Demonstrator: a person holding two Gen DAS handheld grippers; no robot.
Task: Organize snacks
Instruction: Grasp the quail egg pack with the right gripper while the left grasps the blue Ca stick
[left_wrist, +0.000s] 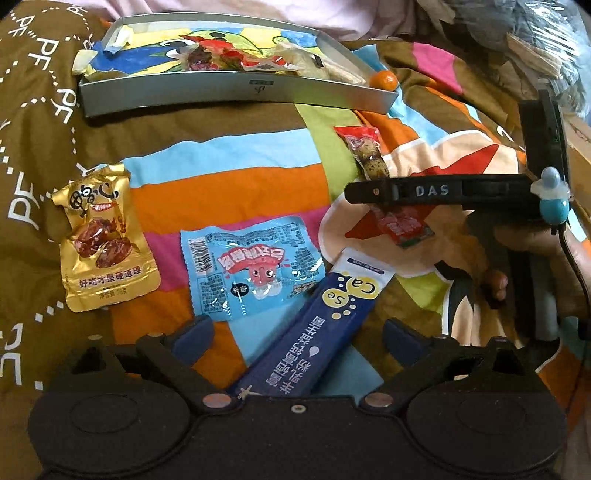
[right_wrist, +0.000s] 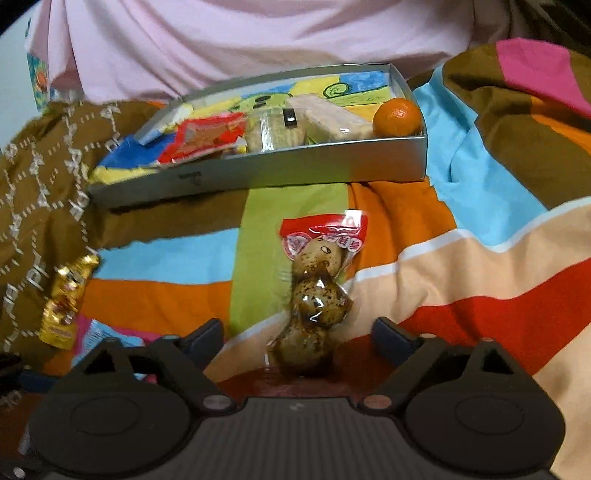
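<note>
The right gripper (right_wrist: 297, 336) is wide open around a bag of eggs (right_wrist: 317, 291) lying on the stripy blanket (right_wrist: 461, 266). The left gripper (left_wrist: 297, 334) is open too, over a blue stick pack (left_wrist: 314, 343). Farther back, the grey box (right_wrist: 332, 170) holds snacks and an orange (right_wrist: 397, 117).

The tray (right_wrist: 332, 170) lies behind the egg packet (right_wrist: 317, 291) on the bedspread (right_wrist: 461, 277). An orange (right_wrist: 398, 117) sits in the tray's right corner.
</note>
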